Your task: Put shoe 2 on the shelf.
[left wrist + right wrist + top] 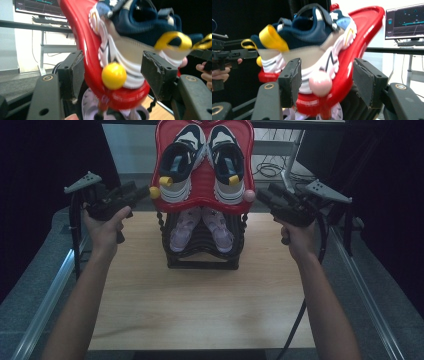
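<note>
While both tools (146, 194) (264, 196) gape, the red tray (202, 197) sits between.

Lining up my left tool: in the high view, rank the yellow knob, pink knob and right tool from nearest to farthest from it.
From the left tool:
1. Yellow knob, at the red tray's left edge.
2. Pink knob, at the tray's right edge.
3. Right tool, just beyond it.

A pair of pink shoes (202, 226) sits on the black lower tier (202, 262) near the worktop's (200, 310) far edge. Beyond that edge, a monitor (404, 21) glows and cables (267, 169) lie on the floor.
</note>
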